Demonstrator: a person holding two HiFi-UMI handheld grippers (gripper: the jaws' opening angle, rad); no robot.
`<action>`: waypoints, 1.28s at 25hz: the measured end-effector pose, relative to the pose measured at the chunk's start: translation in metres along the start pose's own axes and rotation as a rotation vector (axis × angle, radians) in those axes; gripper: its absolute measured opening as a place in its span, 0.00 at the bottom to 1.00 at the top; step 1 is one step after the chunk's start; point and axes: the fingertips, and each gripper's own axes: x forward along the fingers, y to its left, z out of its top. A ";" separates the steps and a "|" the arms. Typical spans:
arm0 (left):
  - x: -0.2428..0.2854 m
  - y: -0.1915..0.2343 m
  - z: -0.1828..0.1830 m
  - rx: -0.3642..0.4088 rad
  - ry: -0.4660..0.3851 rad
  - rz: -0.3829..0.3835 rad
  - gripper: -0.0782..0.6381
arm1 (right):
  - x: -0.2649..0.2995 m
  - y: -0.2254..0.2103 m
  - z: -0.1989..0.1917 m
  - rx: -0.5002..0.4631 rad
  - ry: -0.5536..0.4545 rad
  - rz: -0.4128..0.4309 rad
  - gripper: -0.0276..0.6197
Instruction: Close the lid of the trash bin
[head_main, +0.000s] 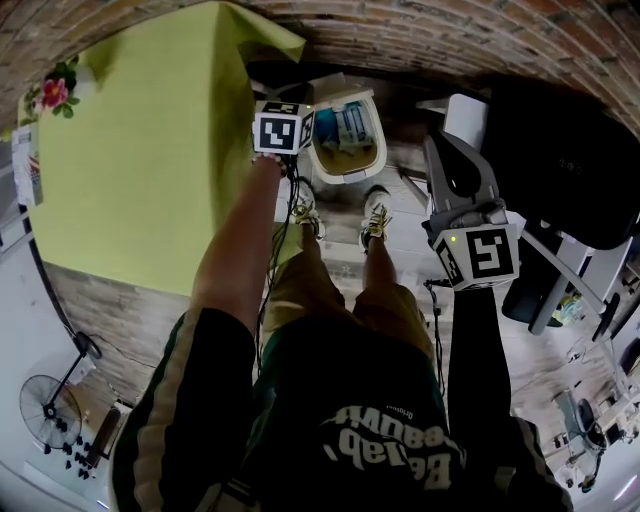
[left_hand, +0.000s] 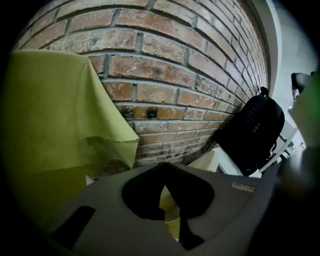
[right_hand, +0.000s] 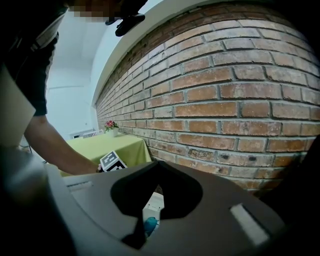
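Left gripper view: left gripper (left_hand: 164, 172) clenched, dark fingers meeting at the tips with nothing gripped. Only a sliver of yellow-green in the wedge below the tips. Green tablecloth (left_hand: 50, 115) draped at nine o'clock, brick wall (left_hand: 165, 65) at twelve, black backpack (left_hand: 252, 132) at three.

Right gripper view: right gripper (right_hand: 157, 167) likewise clenched on nothing, tips touching. Through the wedge, at six o'clock, a white part of the trash bin (right_hand: 153, 202) with something blue just below it. At ten o'clock of the tips, the left gripper's marker cube (right_hand: 112, 161) on the end of a bare forearm, green table behind it.

Head view: trash bin at twelve o'clock of the person's shoes (head_main: 375, 215), against the wall, open, with its lid (head_main: 338, 93) raised at the far edge and a yellowish inside showing. Left cube just beside the rim at nine o'clock of the bin. Right gripper at four o'clock of the bin, well apart from it, grey fingers (head_main: 455, 175) aimed toward twelve. Green table filling ten o'clock, flowers (head_main: 55, 92) on its far corner; backpack at two o'clock.
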 end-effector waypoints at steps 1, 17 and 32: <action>0.001 -0.004 -0.003 0.005 0.002 -0.004 0.12 | -0.001 0.000 -0.002 0.001 0.001 0.001 0.06; 0.002 -0.048 -0.068 0.056 0.072 -0.006 0.12 | -0.022 0.000 -0.030 -0.002 0.021 0.032 0.06; 0.006 -0.082 -0.125 0.018 0.103 -0.031 0.12 | -0.042 0.002 -0.060 0.000 0.049 0.049 0.06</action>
